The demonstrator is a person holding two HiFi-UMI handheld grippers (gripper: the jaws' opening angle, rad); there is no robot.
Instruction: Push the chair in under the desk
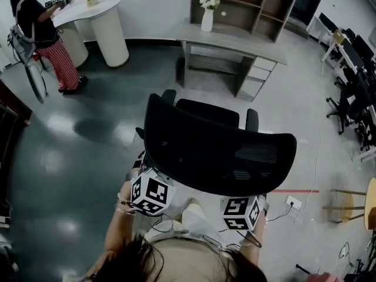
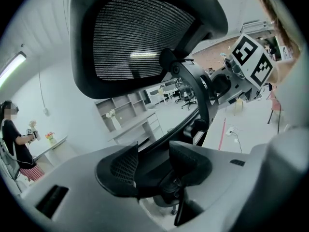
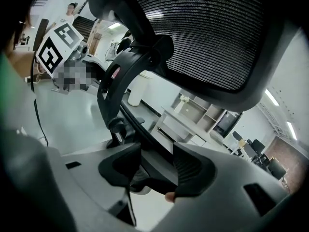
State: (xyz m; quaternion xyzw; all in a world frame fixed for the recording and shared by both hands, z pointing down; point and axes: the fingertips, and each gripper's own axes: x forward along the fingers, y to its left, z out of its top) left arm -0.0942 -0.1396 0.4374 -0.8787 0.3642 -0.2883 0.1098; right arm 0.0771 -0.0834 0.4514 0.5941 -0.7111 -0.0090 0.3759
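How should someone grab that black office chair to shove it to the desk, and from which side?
Grip the chair from behind, on the bottom edge of its back, one grip toward each side. That edge is slim enough to fit between jaws: the left hand-held gripper and right hand-held gripper both clamp it. The desk lies ahead, so a push there should roll it in.

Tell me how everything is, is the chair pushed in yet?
Desk: drawers shut.
Chair: out on the floor, not under the desk.
Left hand-held gripper: shut on the chair's backrest edge.
Right hand-held gripper: shut on the chair's backrest edge.
Vase: upright on the desk.
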